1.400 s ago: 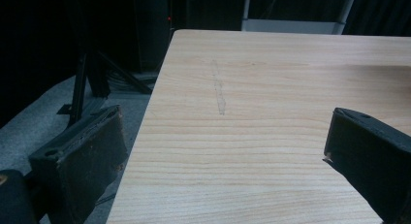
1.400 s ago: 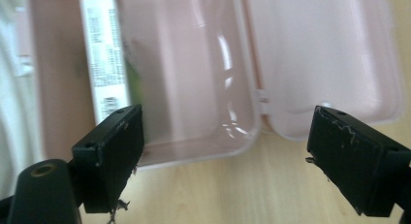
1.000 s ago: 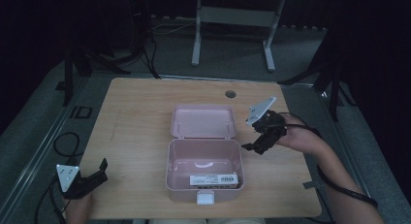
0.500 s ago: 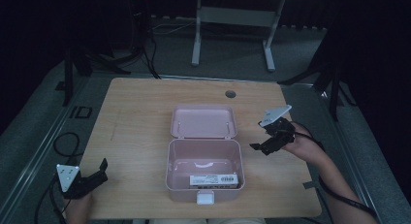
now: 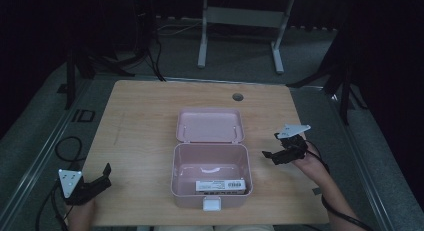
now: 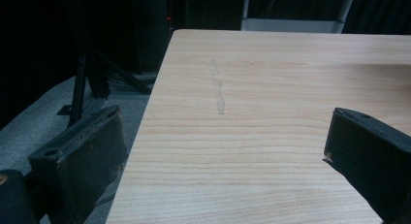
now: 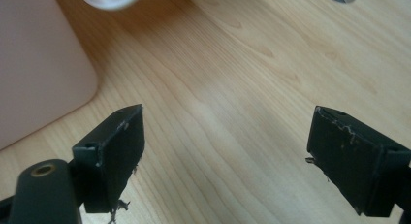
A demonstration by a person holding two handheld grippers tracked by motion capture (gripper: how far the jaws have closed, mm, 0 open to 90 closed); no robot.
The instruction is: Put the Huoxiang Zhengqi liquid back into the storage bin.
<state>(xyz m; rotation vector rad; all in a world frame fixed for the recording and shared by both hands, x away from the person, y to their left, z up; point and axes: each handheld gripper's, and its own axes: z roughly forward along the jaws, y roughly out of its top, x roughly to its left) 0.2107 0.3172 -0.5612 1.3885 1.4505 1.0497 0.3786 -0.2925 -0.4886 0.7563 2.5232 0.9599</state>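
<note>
The table [image 5: 150, 121] is pale wood with a smooth, matt grain and a faint grey scuff ahead of the left gripper [image 6: 220, 151], whose black jaw pads look matt and worn at the edges. Just left of the right gripper [image 7: 225, 151], whose matt pads are frayed, the pink box [image 5: 210, 163] looks like smooth plastic with a soft sheen.

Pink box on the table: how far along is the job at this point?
Done: the pink box lies open, lid flat behind it, a white labelled item inside near the front wall. In hand: nothing; the right gripper hovers open just right of the box, the left gripper open near the table's front-left corner. Left: probably closing the lid.
</note>
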